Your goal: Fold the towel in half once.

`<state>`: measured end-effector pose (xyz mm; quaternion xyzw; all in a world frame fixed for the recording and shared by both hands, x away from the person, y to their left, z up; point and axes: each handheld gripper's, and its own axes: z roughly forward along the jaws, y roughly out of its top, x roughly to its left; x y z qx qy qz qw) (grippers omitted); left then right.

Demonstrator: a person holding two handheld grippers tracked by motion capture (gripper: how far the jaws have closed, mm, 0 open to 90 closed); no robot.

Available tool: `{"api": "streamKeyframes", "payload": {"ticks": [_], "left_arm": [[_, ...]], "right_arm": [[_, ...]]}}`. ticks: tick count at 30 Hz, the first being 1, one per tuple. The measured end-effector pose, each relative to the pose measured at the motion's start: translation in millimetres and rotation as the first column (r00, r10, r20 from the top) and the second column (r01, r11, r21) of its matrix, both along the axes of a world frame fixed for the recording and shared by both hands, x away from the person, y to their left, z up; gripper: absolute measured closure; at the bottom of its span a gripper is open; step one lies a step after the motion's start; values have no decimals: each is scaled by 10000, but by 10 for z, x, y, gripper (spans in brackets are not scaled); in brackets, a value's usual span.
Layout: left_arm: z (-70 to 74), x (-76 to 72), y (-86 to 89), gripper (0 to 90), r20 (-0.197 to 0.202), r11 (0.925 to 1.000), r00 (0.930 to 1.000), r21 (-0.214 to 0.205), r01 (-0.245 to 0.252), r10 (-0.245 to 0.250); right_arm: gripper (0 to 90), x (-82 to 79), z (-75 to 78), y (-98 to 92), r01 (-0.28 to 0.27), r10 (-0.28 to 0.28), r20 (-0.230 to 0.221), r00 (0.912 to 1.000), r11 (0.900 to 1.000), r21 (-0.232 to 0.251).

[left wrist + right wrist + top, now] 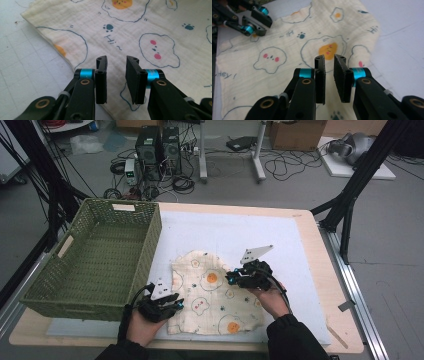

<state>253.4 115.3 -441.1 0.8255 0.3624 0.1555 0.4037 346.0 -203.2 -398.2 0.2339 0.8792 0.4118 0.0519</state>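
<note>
Cream muslin cloth printed with fried-egg faces and blue paw marks (215, 292) lies spread flat on the white gridded mat (280, 235), just right of the green woven rectangular basket (95, 255). Basket holds nothing that can be seen. The cloth's near-left corner sits closest to the basket's near-right corner; its far edge looks slightly rounded and rumpled.

Left gripper (172, 304) rests over the cloth's near-left edge. In the left gripper view (116, 75) the jaws stand a narrow gap apart, with no fabric pinched between them; the cloth edge runs beneath and past the tips.

Right gripper (234, 279) sits over the cloth's right half, farther from the basket. In the right gripper view (329, 72) the jaws are likewise narrowly parted and grip nothing; an orange egg-face print shows beyond the tips.

Handling judgement: the fabric looks thin, light, crinkly and fully limp. It should not slip much against the pads, but it will sag, fold on itself and drag on the mat if lifted from one point. Nothing fragile.

Hold points: pinch a free edge or corner, not the flat middle, where the jaws would only press it down. Best candidates are the near-left corner beside the basket for the left gripper, and the right edge for the right gripper, so the cloth hangs between two points.
</note>
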Motion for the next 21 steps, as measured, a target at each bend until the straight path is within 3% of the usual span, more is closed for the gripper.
{"api": "streamKeyframes", "payload": {"ticks": [6, 11, 15, 18, 21], "left_arm": [[15, 14, -2, 715, 151, 10000, 9999, -44, -82, 83], [3, 65, -58, 802, 166, 10000, 9999, -14, -2, 2], [-23, 84, -102, 813, -13, 10000, 10000, 25, 55, -55], [-24, 83, -92, 805, -10, 10000, 10000, 53, 27, -27], [-31, 84, -84, 798, -51, 10000, 10000, 41, -62, 63]], "right_arm": [[809, 142, -3, -168, 792, -792, -16, 9969, 9968, 119], [809, 310, -137, -272, 1518, -1503, -653, 9865, 9883, 180], [810, 342, -234, -168, 1036, -1033, -1264, 9866, 9946, -39], [807, 295, -254, -52, 234, -208, -1742, 9845, 9996, 128], [729, 229, -279, 93, -322, 231, -1724, 9848, 9982, -499]]}}
